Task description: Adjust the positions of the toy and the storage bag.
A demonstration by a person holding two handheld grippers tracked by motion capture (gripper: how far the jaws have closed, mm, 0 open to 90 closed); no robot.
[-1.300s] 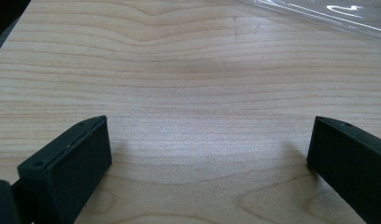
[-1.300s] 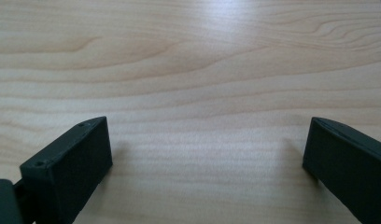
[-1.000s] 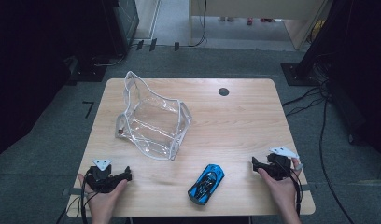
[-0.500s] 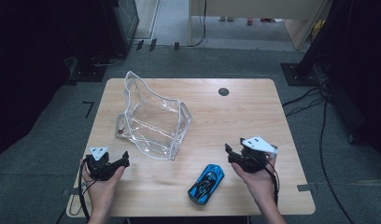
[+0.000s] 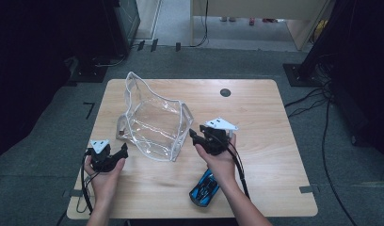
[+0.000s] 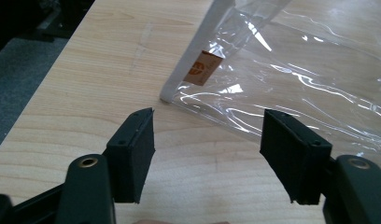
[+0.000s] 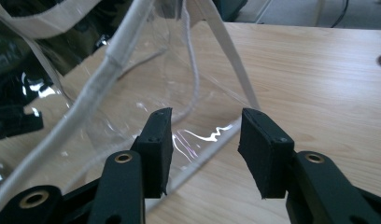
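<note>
The wooden table [image 5: 275, 141] stands on grey carpet in a dim room, cables trailing at 3 o'clock. The clear plastic bag [image 5: 155, 125] stands open left of the table's middle — light, floppy and likely slippery; its white piped rim [image 7: 109, 60] looks the firmest place to pinch. At 5 o'clock from the bag a blue toy car [image 5: 205, 187] lies partly under the right forearm — rigid, likely to roll. The right gripper [image 5: 196, 136] sits just beside the bag's right edge, jaws apart, empty. The left gripper [image 5: 122, 151] waits at the bag's 7 o'clock corner, jaws spread, empty.
</note>
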